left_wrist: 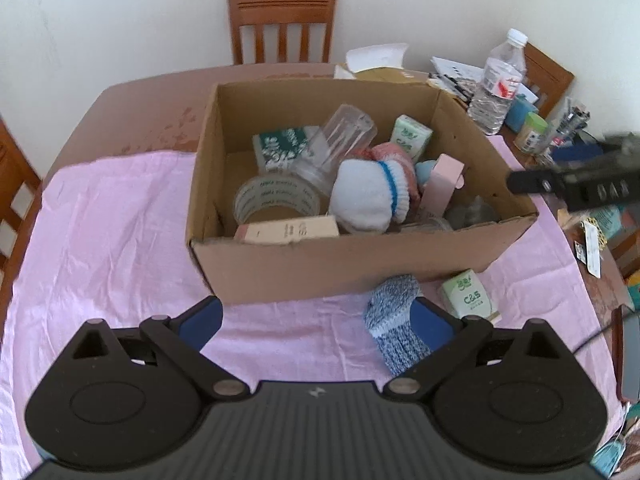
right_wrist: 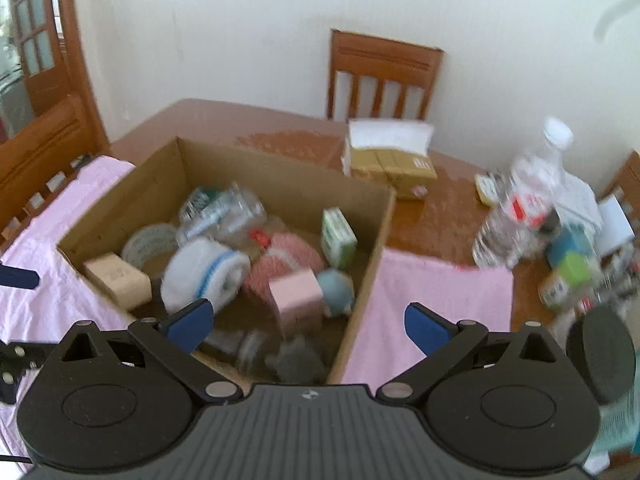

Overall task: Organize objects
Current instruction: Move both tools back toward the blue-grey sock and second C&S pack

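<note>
Left gripper (left_wrist: 316,320) wide open, empty, low over the desk (left_wrist: 120,240) — blue sock (left_wrist: 394,320) just inside its right finger, in front of the box (left_wrist: 340,268). Right gripper (right_wrist: 306,324) also wide, empty, above the box's near corner. Sock looks soft and light, will squash — pinch mid-roll. Green carton (left_wrist: 470,294) beside it, stiffer; grip its flat sides.

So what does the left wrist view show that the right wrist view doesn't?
Only the left wrist view: a blue-grey sock and a green tissue pack lying on the pink cloth outside the box, by the open left gripper.
Only the right wrist view: the door and the open right gripper.
Both: the cardboard box and water bottle.
</note>
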Demonstrator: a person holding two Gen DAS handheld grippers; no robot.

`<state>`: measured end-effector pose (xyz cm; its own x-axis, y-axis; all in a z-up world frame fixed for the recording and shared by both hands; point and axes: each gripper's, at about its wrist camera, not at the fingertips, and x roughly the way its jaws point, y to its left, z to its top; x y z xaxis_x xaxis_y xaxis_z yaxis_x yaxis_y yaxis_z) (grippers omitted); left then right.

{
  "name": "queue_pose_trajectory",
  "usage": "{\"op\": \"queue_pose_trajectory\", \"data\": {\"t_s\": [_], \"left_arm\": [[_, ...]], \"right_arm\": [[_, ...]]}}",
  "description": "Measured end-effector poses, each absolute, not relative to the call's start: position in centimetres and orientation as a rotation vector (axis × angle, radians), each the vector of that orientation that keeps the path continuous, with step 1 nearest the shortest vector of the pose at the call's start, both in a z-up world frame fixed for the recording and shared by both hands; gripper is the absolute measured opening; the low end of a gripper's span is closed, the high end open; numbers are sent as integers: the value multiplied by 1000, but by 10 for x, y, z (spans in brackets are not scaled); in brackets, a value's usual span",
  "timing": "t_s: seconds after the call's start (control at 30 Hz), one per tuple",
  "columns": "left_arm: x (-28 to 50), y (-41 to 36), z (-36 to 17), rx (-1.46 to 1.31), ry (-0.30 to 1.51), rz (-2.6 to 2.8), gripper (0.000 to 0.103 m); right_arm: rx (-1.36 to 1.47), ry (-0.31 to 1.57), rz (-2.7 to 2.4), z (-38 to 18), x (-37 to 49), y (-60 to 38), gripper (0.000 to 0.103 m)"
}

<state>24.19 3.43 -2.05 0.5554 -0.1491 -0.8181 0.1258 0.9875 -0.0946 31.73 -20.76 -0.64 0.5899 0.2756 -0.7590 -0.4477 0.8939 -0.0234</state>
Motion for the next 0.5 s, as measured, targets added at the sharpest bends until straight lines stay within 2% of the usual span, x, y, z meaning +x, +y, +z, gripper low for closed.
{"op": "queue_pose_trajectory", "data": {"t_s": [0.33,0.5], "left_arm": [[217,38,-37,-38,986,-124,100],[208,38,-50,-27,995,-95,100]], "right_arm": [[-181,867,353,-34,271,-222,103],[-155,921,361,-67,258,-219,103]]}}
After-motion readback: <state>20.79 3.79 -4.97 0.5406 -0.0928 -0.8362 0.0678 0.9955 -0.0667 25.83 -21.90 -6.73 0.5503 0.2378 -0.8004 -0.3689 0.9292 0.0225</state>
